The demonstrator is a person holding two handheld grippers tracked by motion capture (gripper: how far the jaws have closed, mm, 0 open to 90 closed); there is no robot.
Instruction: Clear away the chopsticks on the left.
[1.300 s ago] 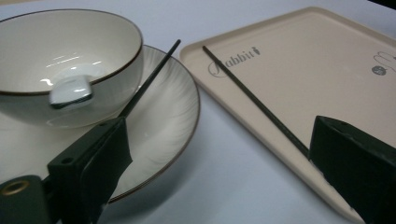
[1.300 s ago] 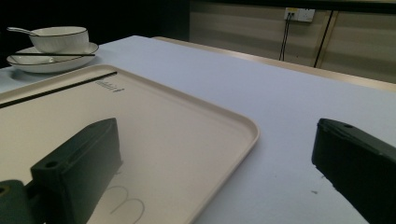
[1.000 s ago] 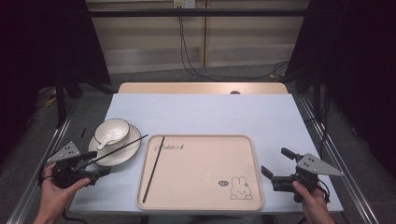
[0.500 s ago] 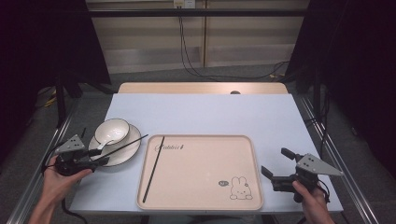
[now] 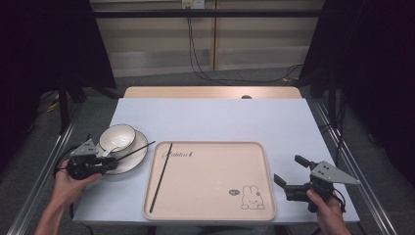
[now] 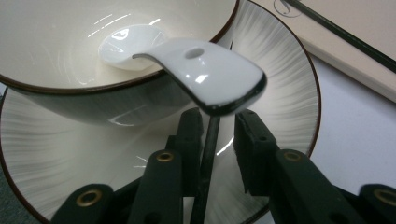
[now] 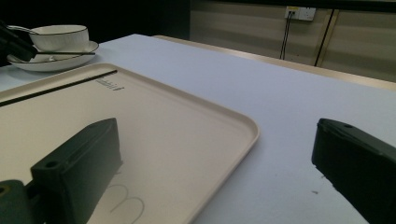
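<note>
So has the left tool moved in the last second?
Yes. The left tool moved up the table toward the plate, and now straddles a black chopstick there.

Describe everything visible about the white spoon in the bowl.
The spoon is a glossy white ceramic soup spoon with a small hole through its broad, flat handle. Its scoop lies inside the bowl; the handle leans on the bowl's dark rim and juts out over the plate. The handle's end hangs just above the left gripper and the thin black chopstick between its jaws.

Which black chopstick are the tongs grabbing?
The chopstick lying across the plate, between the left tongs. The other chopstick lies alone on the tray.
</note>
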